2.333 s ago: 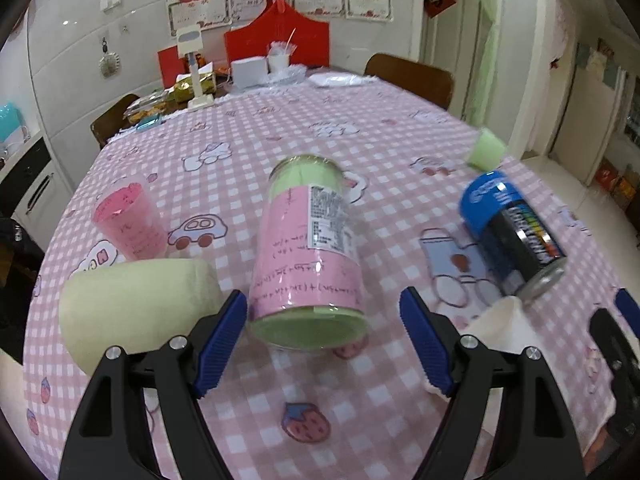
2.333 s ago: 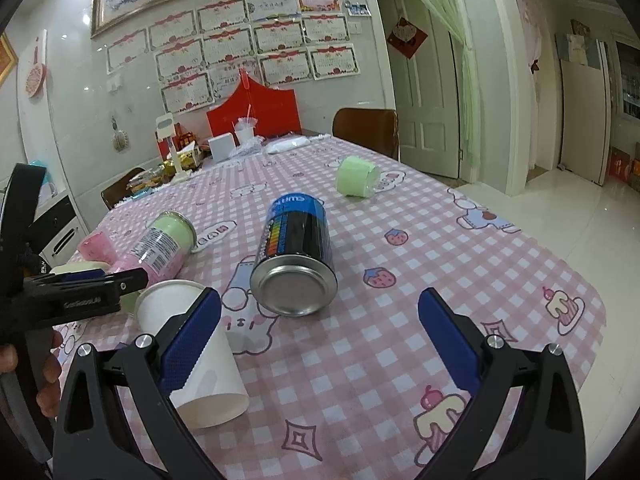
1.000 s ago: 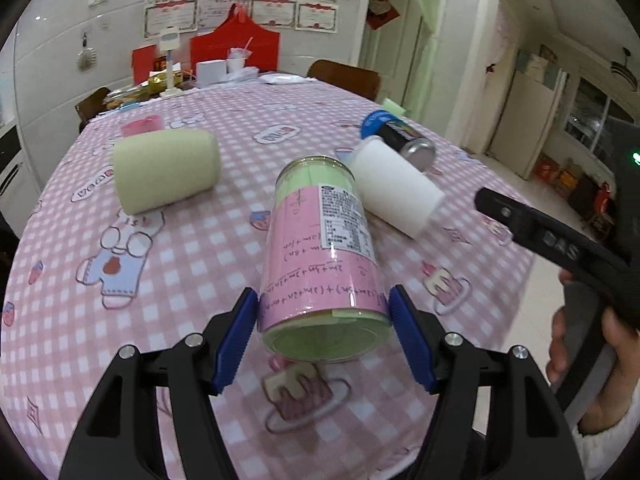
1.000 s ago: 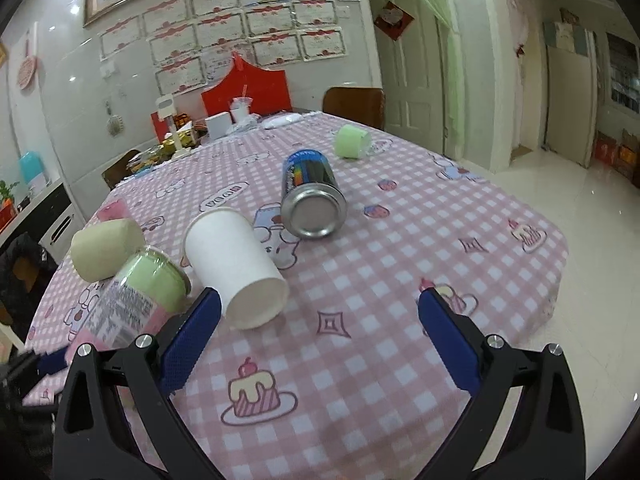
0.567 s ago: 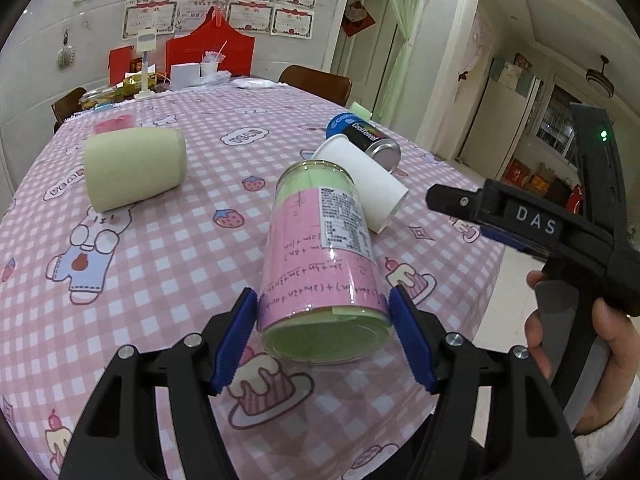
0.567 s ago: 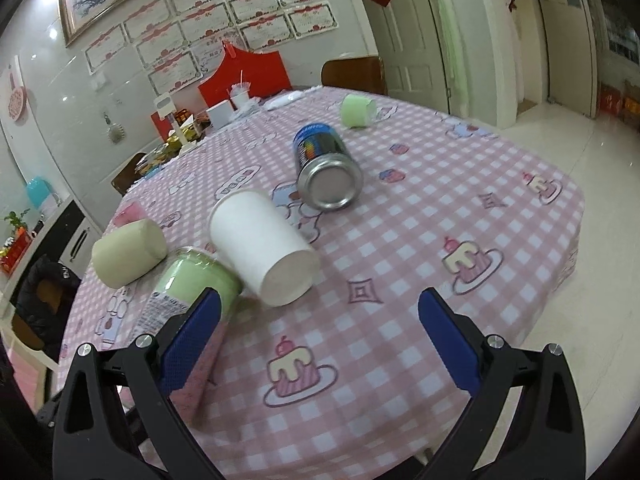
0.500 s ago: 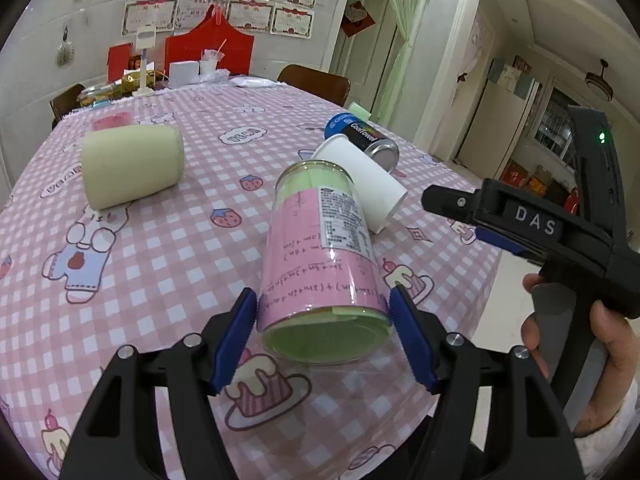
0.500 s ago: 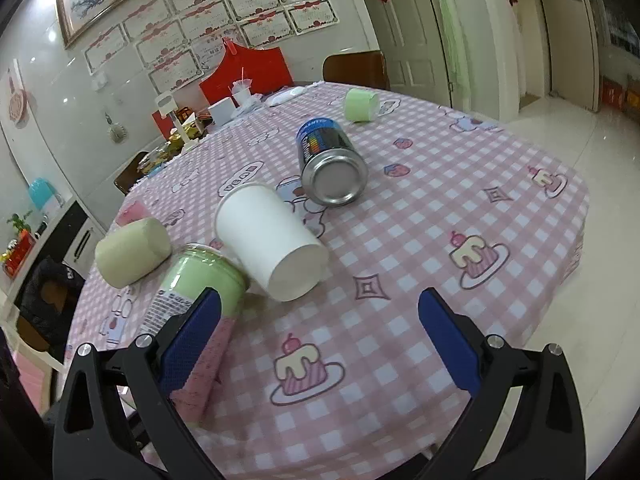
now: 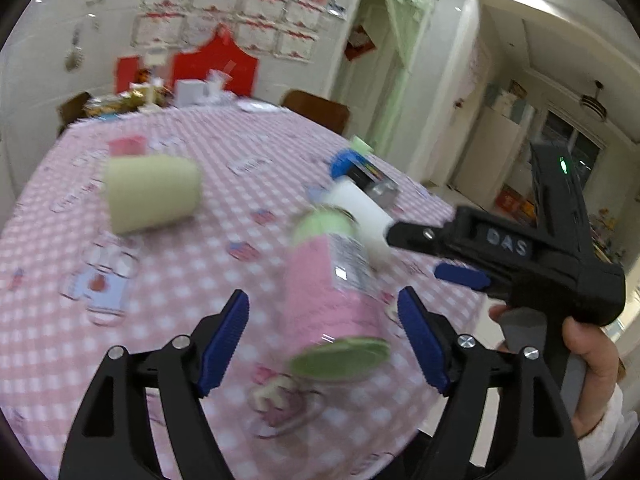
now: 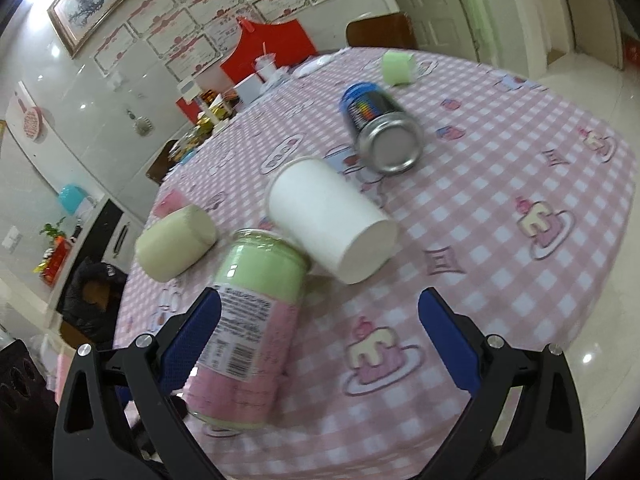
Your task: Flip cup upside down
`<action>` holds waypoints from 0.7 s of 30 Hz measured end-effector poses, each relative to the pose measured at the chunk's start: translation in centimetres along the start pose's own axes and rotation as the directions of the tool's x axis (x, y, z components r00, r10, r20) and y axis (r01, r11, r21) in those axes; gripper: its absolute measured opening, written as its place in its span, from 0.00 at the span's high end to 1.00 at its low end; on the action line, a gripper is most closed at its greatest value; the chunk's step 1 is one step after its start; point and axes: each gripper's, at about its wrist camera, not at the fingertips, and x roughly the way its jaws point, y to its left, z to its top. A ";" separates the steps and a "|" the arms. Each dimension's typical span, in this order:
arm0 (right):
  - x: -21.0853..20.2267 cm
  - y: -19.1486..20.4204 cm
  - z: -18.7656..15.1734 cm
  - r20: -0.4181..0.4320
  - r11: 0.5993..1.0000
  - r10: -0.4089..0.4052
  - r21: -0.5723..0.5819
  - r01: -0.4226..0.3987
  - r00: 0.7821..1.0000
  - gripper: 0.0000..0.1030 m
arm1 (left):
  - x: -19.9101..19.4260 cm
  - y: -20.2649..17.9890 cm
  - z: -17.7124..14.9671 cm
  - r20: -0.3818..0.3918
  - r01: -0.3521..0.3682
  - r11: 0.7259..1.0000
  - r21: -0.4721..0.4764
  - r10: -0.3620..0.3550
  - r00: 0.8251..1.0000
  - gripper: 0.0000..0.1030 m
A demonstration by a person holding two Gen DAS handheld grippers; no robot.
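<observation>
A pink-and-green cup with a printed label sits between the open fingers of my left gripper, touching neither pad, blurred and tilted just above the pink checked tablecloth. It also shows in the right wrist view, leaning near the table's front edge. My right gripper is open and empty, with the cup beside its left finger; it also shows in the left wrist view, at the right of the cup.
A white paper cup lies on its side just behind the pink cup. A blue-and-black can, a pale yellow cup, a small pink cup and a small green cup are farther back. The table's edge curves close by.
My left gripper has opened and let go of the pink-and-green cup, which now tilts free between the fingers. My right gripper has moved in closer to the cup.
</observation>
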 end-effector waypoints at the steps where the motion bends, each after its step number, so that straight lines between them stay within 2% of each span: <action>1: 0.3 0.4 0.1 -0.009 1.000 0.016 0.004 -0.016 1.000 0.08 | -0.2 0.4 0.2 0.006 -0.011 1.000 -0.006 0.011 1.000 0.26; 3: 0.9 0.9 0.3 -0.021 1.000 0.026 0.006 -0.026 0.999 0.08 | -0.3 1.5 0.8 0.014 -0.073 0.997 -0.021 0.073 0.997 0.26; 5: 1.8 1.3 0.4 -0.045 0.999 0.041 0.016 -0.040 0.998 0.08 | -0.2 2.4 1.2 0.015 -0.101 0.994 -0.033 0.102 0.995 0.26; 8: 3.3 1.6 0.5 -0.093 0.996 0.081 0.048 -0.077 0.992 0.08 | 0.2 3.6 1.7 0.006 -0.094 0.994 -0.063 0.094 0.996 0.26; 12: 4.4 1.6 1.0 -0.112 0.991 0.113 0.082 -0.104 0.987 0.08 | 1.3 4.1 1.9 -0.020 -0.104 0.993 -0.064 0.103 0.995 0.26; 14: 4.8 1.5 1.1 -0.136 0.988 0.134 0.097 -0.121 0.982 0.14 | 1.8 4.2 1.9 -0.023 -0.098 0.993 -0.065 0.097 0.995 0.26; 16: 5.2 1.7 1.0 -0.164 0.987 0.146 0.092 -0.132 0.976 0.25 | 2.2 4.2 1.9 -0.027 -0.096 0.993 -0.063 0.095 0.995 0.26; 18: 5.7 1.5 1.0 -0.183 0.982 0.175 0.100 -0.159 0.967 0.30 | 2.4 4.1 1.8 -0.030 -0.094 0.993 -0.066 0.092 0.995 0.26; 21: 5.6 1.6 1.0 -0.189 0.982 0.181 0.086 -0.167 0.965 0.31 | 2.4 4.1 1.6 -0.024 -0.060 0.994 -0.091 0.058 0.998 0.26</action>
